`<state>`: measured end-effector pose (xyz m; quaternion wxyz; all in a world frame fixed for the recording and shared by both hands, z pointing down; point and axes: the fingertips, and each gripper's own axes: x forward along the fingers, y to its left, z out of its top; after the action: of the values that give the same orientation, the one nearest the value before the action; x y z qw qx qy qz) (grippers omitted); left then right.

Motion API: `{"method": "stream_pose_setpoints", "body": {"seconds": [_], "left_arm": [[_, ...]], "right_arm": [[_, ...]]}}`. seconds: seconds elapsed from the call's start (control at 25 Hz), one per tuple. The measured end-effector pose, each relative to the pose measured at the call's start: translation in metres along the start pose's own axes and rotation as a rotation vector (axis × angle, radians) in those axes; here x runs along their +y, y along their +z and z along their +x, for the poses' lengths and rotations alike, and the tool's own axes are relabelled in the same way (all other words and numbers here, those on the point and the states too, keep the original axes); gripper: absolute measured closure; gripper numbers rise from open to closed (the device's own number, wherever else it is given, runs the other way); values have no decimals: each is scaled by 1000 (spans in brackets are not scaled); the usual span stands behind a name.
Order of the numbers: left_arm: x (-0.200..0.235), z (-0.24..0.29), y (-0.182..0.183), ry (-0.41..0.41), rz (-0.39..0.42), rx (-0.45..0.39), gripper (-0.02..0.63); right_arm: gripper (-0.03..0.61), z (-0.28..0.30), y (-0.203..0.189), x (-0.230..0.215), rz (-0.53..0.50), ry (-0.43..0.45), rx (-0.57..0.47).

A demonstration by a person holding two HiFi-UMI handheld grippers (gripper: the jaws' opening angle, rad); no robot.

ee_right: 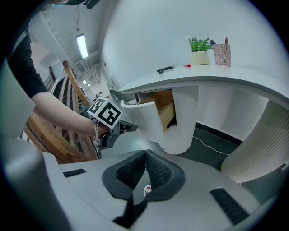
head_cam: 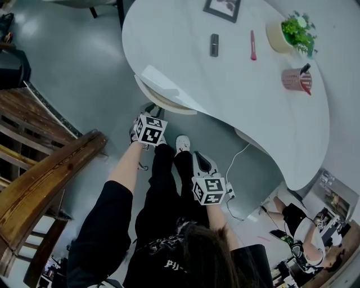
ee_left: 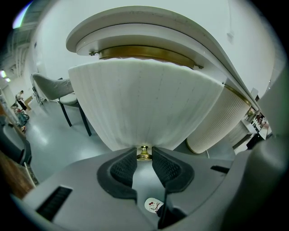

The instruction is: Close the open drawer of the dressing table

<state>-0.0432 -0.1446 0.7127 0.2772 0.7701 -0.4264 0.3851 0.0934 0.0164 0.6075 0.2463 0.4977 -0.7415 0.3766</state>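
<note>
The white dressing table has a curved, ribbed drawer pulled out from under its near end. In the left gripper view the drawer front fills the middle, with a small brass knob at its lower edge. My left gripper is shut on that knob, one pad on each side. In the head view the left gripper reaches to the drawer's front. My right gripper hangs back from the table, shut and holding nothing. From there I see the open drawer and its wooden inside.
On the tabletop lie a picture frame, a dark tube, a pink pen, a potted plant and a pink holder. A wooden stair rail runs at the left. A cable lies on the floor.
</note>
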Motion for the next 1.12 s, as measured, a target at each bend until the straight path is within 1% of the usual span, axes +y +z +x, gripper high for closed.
{"method": "stream_pose_setpoints", "body": {"seconds": [0.52, 0.72, 1.12], "left_arm": [[0, 10, 17, -8, 9, -20, 497], [0, 15, 23, -14, 10, -40, 497], [0, 22, 36, -35, 40, -90, 497]], "right_arm": [[552, 0, 8, 6, 9, 21, -28], [552, 3, 11, 4, 10, 16, -33], [552, 10, 13, 5, 11, 13, -37]]}}
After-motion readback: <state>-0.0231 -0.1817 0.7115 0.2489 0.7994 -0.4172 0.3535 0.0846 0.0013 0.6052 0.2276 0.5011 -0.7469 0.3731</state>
